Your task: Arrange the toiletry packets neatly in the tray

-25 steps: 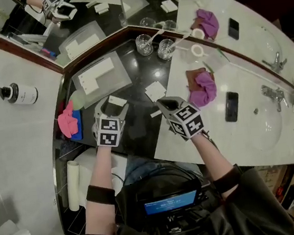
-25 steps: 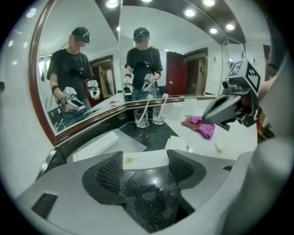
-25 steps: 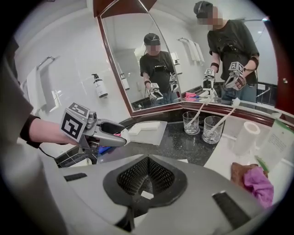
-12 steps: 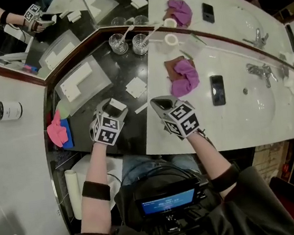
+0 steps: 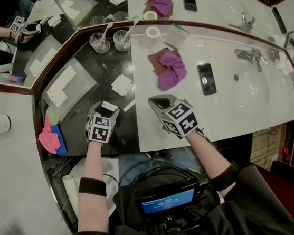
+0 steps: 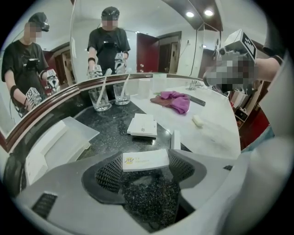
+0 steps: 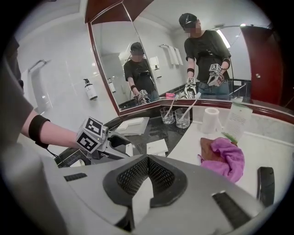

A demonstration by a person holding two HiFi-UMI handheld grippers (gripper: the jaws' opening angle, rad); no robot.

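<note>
My left gripper (image 5: 105,108) hangs over the black counter, right of the clear tray (image 5: 83,93), shut on a long white packet with a yellow logo (image 6: 147,159). The packet spans from pad to pad, just above the glossy stone. White packets lie in the tray (image 6: 73,135). A square white packet (image 5: 122,84) and a narrow one (image 5: 129,106) lie on the counter beyond the left gripper. My right gripper (image 5: 156,102) is shut over the white counter's edge. In the right gripper view (image 7: 148,159) its pads meet; a white sliver shows beneath them, and I cannot tell what it is.
Two glasses (image 5: 97,40) with toothbrushes stand at the back by the mirror. A purple cloth (image 5: 170,69), a phone (image 5: 206,78), a paper roll (image 5: 152,32) and the tap (image 5: 248,56) are on the white counter. A pink cloth (image 5: 47,140) lies left of the tray.
The left gripper has sunk toward the counter and shifted away from the tray toward the square packet, the long packet staying between its jaws. The right gripper has shifted a little, still shut.
</note>
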